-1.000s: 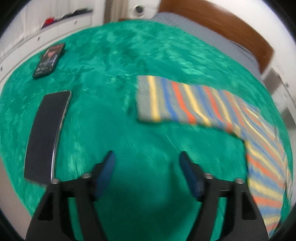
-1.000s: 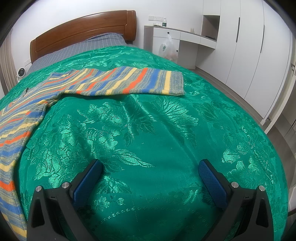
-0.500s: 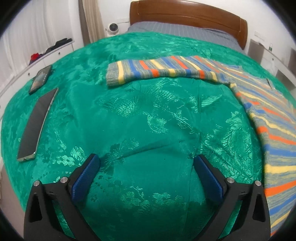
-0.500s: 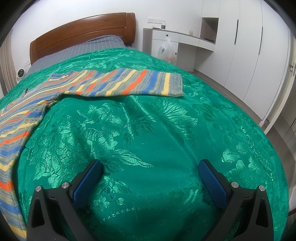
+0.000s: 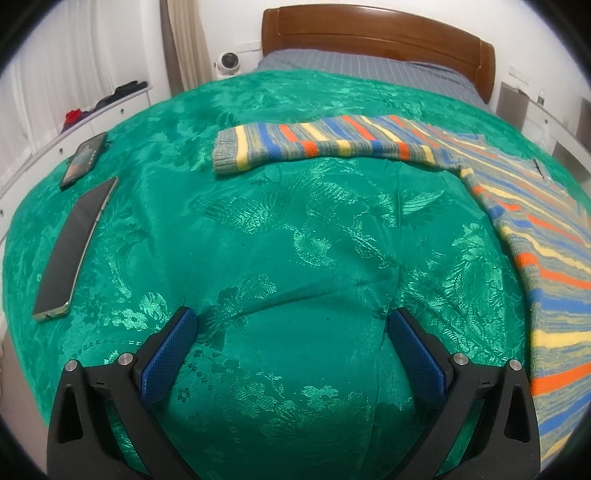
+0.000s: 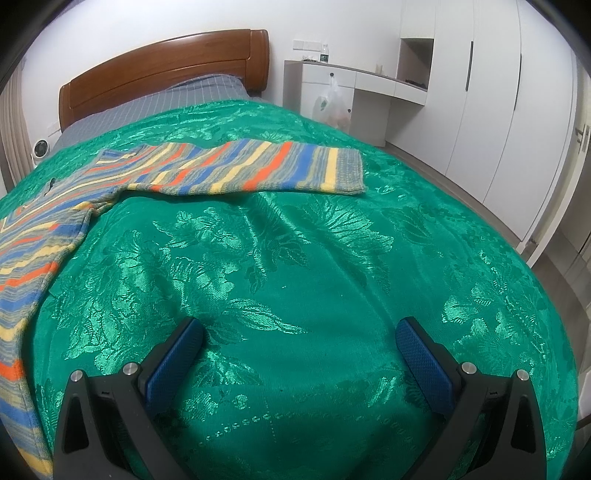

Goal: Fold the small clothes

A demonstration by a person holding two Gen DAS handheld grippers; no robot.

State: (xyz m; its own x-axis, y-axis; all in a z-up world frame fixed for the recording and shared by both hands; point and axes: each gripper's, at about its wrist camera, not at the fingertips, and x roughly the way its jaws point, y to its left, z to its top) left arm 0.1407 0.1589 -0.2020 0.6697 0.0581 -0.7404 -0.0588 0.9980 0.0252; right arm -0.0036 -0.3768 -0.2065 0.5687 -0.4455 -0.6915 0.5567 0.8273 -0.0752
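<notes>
A striped knit sweater [image 5: 524, 206] in blue, orange, yellow and grey lies spread flat on a green bedspread [image 5: 288, 229]. In the left wrist view one sleeve [image 5: 314, 147] stretches left across the bed. In the right wrist view the sweater [image 6: 33, 236] lies at the left and its other sleeve [image 6: 266, 168] stretches right. My left gripper [image 5: 290, 325] is open and empty, over bare bedspread well short of the sleeve. My right gripper [image 6: 299, 334] is open and empty, also short of its sleeve.
Two phones [image 5: 74, 236] [image 5: 84, 158] lie near the bed's left edge. A wooden headboard [image 5: 376, 33] and grey sheet are at the far end. White cabinets [image 6: 480, 92], a desk and a plastic bag [image 6: 330, 107] stand right of the bed.
The left gripper swung from a steep blurred view to a level one facing the headboard, and its jaws opened wider. The right gripper barely moved.
</notes>
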